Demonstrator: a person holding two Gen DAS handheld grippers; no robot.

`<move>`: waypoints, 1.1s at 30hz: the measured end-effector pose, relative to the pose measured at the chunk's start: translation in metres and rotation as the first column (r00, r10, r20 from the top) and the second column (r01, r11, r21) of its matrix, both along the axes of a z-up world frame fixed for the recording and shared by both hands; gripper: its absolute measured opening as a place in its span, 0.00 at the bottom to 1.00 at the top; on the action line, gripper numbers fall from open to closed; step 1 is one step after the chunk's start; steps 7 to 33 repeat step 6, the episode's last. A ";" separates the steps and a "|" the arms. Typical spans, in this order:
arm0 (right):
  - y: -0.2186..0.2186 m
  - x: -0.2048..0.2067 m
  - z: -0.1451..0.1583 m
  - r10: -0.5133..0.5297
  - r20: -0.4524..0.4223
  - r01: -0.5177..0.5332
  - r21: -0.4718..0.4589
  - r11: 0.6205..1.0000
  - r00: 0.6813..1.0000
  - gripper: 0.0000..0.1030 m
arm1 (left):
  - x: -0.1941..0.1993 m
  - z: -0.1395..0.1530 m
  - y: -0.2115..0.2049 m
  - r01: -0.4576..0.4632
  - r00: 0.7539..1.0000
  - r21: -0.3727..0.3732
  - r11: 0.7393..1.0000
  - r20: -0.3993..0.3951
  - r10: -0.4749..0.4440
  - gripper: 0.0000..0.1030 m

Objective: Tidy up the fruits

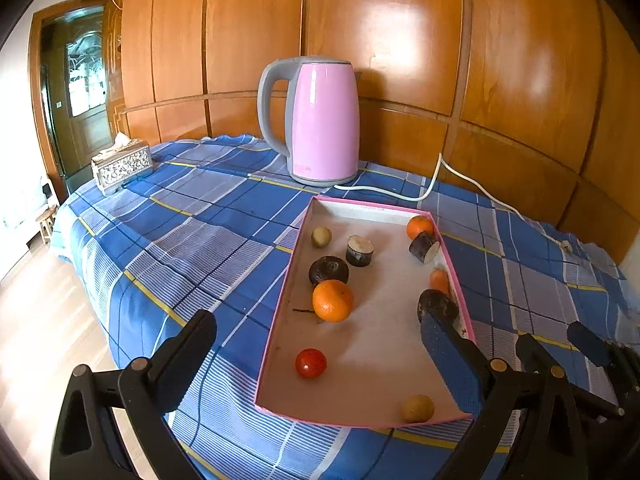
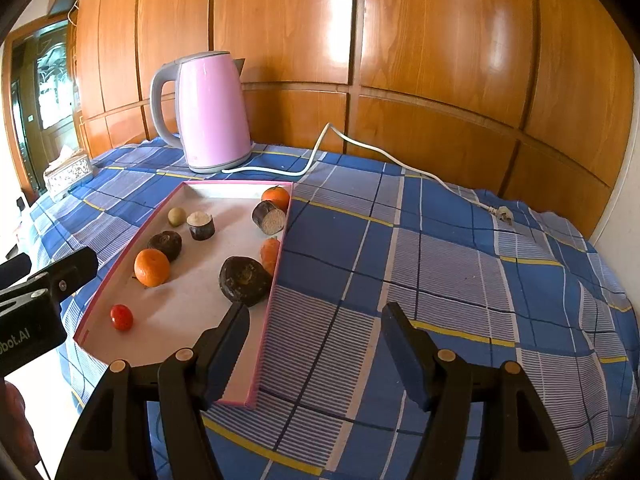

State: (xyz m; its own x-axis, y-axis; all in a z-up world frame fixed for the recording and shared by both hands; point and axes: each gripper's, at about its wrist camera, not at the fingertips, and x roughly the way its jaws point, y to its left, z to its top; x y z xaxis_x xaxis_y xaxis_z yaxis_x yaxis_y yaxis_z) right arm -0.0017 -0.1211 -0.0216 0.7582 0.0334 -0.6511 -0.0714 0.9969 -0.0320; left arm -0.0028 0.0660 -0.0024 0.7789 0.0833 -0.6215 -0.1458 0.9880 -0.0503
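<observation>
From the left wrist view, the left hand-held gripper (image 1: 320, 360) hangs with its fingers spread wide and nothing between them, straddling the near end of a shallow pink-rimmed tray (image 1: 280, 312) that lies on the surface covered by a blue checked cloth (image 1: 180, 232). Fruit lies loose across the tray floor, unsorted: a large orange (image 1: 332, 301) near the left wall, a small red fruit (image 1: 311, 363) closer to the camera, a yellowish round fruit (image 1: 417, 409) in the near right corner, another pale round one (image 1: 321, 237) toward the far end, a second orange (image 1: 420, 227) in the far right corner, and dark cut stubs (image 1: 359, 251) between them. The wide spread suits a reach for the orange, probably the next pick. Behind the tray stands a pink electric kettle (image 1: 324, 120), its white cord (image 1: 432, 184) trailing off, and a tissue box (image 1: 121, 162) sits well apart at the left. From the right wrist view, the right hand-held gripper (image 2: 316, 336) is likewise spread and empty, one finger over the tray's near right corner and the other over bare cloth, just short of a dark round piece (image 2: 244, 280) beside the right wall. The left hand-held gripper shows at the frame's left edge.
</observation>
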 end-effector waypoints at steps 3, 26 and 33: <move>0.000 0.000 0.000 0.006 -0.001 -0.006 0.000 1.000 1.000 0.67 | -0.001 0.000 -0.001 0.005 1.000 0.005 1.000 0.003 -0.005 0.99; -0.001 0.001 -0.002 0.004 -0.007 -0.004 0.006 1.000 1.000 0.67 | 0.001 -0.001 -0.002 0.011 1.000 -0.004 1.000 -0.008 -0.011 0.99; -0.001 0.001 -0.002 0.004 -0.007 -0.004 0.006 1.000 1.000 0.67 | 0.001 -0.001 -0.002 0.011 1.000 -0.004 1.000 -0.008 -0.011 0.99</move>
